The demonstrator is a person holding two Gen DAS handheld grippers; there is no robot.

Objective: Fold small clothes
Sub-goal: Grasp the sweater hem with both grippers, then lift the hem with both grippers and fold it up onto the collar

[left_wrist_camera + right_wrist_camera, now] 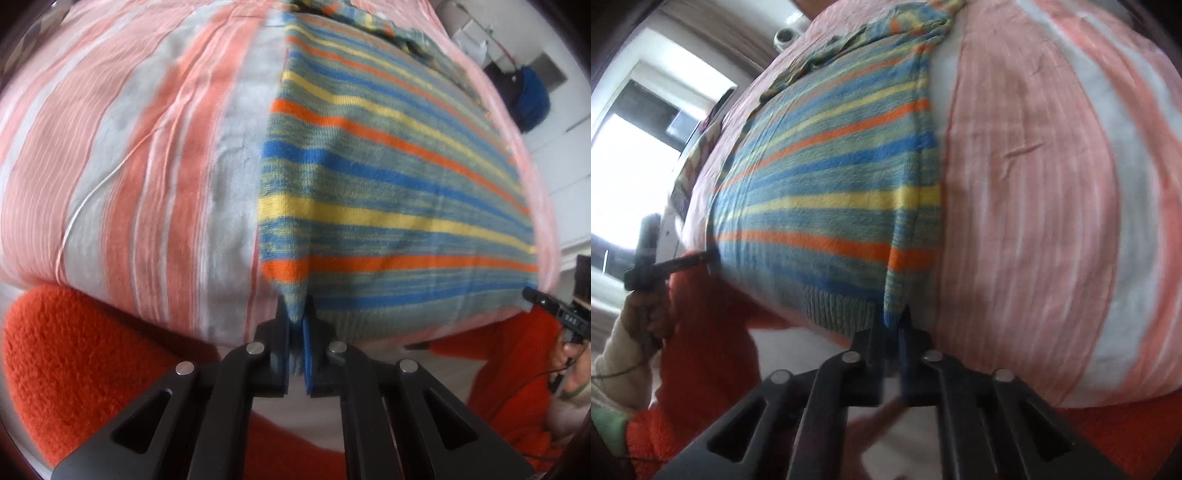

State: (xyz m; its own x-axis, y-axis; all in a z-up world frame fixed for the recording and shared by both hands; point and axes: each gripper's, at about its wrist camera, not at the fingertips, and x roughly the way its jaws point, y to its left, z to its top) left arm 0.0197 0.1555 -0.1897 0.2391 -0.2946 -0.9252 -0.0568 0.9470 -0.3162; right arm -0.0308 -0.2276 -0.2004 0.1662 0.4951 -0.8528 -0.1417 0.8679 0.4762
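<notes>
Striped knit sweater (388, 206): one, centre right of the left wrist view. Bedsheet, pink, coral and white stripes (147, 166): one, filling the left of that view. Tongs: two, the left tongs (295, 317) at lower centre, the right tongs (894, 321) at lower centre of the right wrist view. Orange fleece sleeves (74, 362): two, lower corners.

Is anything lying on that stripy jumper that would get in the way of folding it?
Nothing visible does. The striped sweater lies flat on the pink-striped bedcover, its top bare, with the left gripper and right gripper pinching its near corners.
</notes>
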